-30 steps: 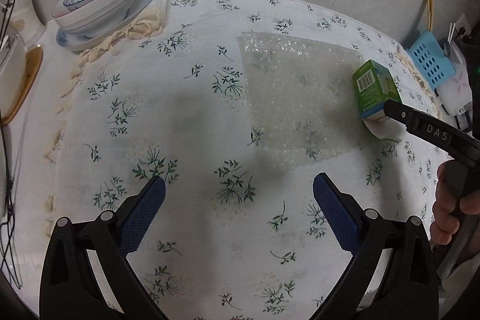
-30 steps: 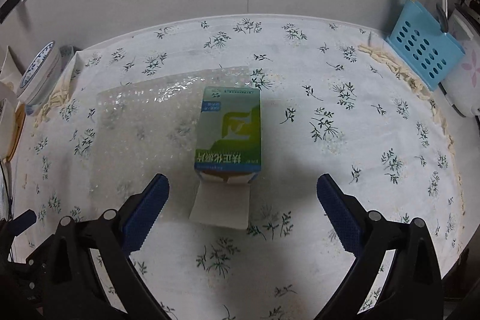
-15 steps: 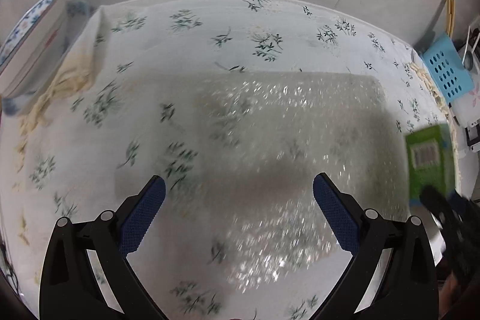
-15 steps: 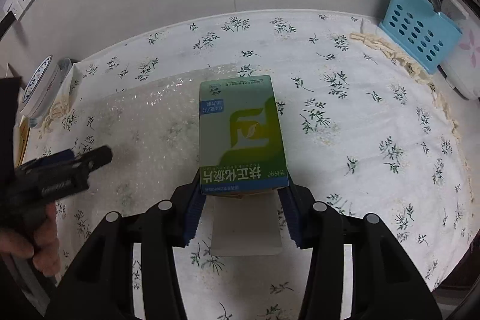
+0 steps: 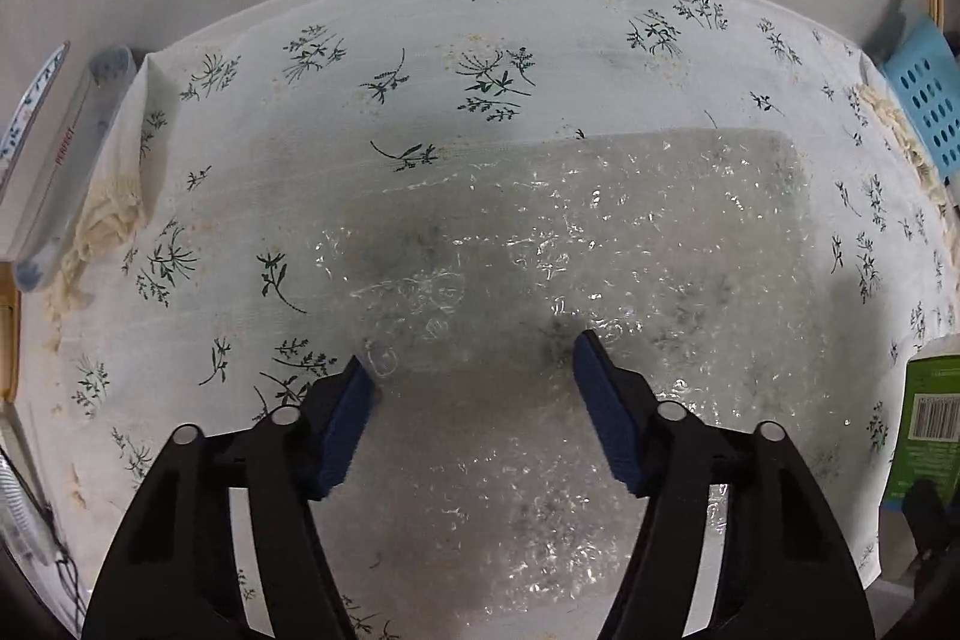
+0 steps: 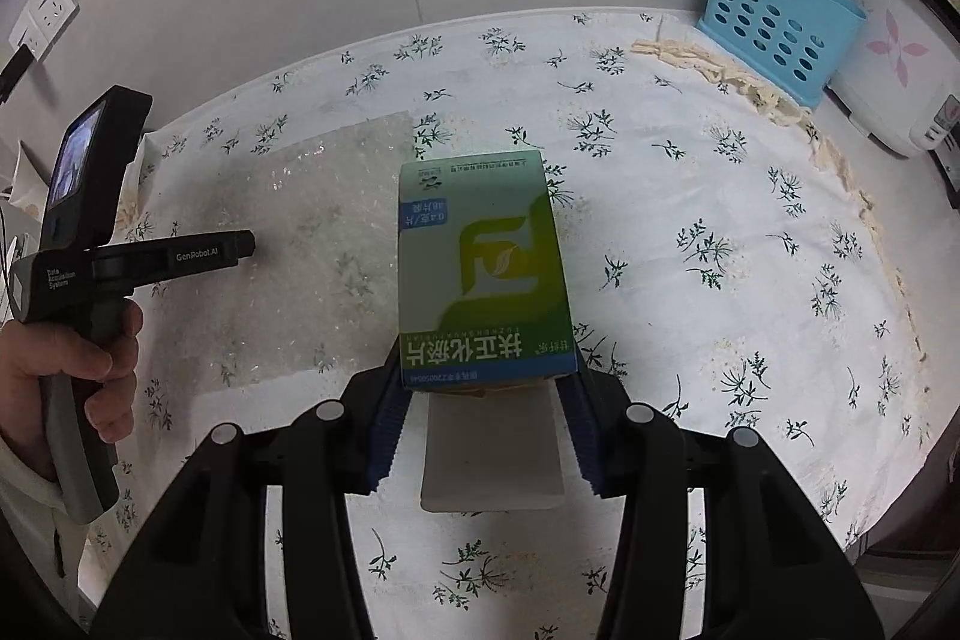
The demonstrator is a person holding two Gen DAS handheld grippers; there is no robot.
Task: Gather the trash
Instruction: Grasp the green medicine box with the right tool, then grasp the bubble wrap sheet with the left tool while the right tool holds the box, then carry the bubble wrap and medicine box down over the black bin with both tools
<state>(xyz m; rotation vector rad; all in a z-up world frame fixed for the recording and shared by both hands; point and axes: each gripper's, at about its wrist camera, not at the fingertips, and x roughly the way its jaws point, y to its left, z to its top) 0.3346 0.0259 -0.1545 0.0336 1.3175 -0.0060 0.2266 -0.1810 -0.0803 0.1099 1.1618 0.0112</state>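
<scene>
A white tablecloth (image 6: 690, 232) bears dark green flower sprigs. The medicine box (image 6: 486, 274) is green with a blue band and white lettering. The bubble wrap (image 5: 600, 250) is clear. The perforated holder (image 6: 780, 34) is light blue.

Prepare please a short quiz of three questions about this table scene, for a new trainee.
1. True or false: the right gripper holds the green box between its pads.
2. What lies under the left gripper? A) a plate B) the bubble wrap sheet C) a spoon
3. Fill in: the blue perforated basket stands at the far ____ corner of the floral tablecloth in the right wrist view.

Key
1. True; the pads press on the sides of its near end.
2. B; the jaws are closing over it, and the pads do not yet pinch it.
3. right
</scene>
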